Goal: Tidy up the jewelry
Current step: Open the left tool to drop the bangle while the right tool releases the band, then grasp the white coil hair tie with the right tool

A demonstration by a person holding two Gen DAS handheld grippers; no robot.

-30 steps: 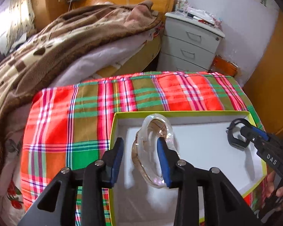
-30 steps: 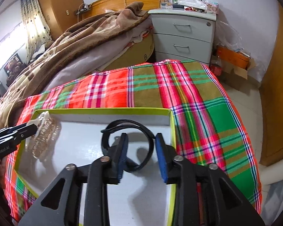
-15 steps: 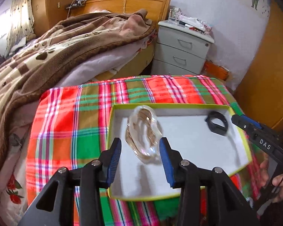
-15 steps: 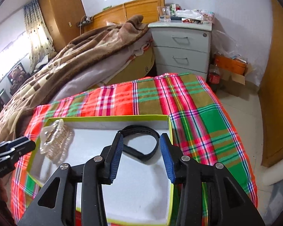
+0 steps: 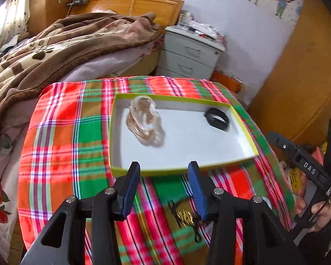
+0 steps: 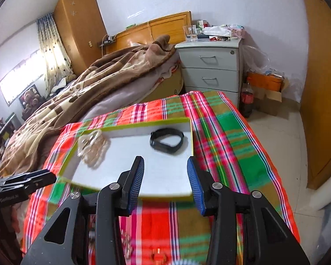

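clear bangles (image 5: 144,122): stacked bunch in left part of tray, lying free
black bracelet (image 5: 217,118): far right corner of tray, well apart from bangles
tray (image 5: 181,169): shallow white box with lime rim, on plaid-covered table (image 5: 55,132)
loose jewelry (image 5: 184,215): small gold and black piece on cloth just in front of tray, between left fingers in left wrist view, blurred
surroundings: bed with brown blanket (image 6: 81,88) behind table, white nightstand (image 6: 211,68) at far right
left gripper (image 5: 164,190): fingers spread wide, holding nothing, hovering at tray's near rim
right gripper (image 6: 165,185): fingers spread wide, empty, over tray's near edge
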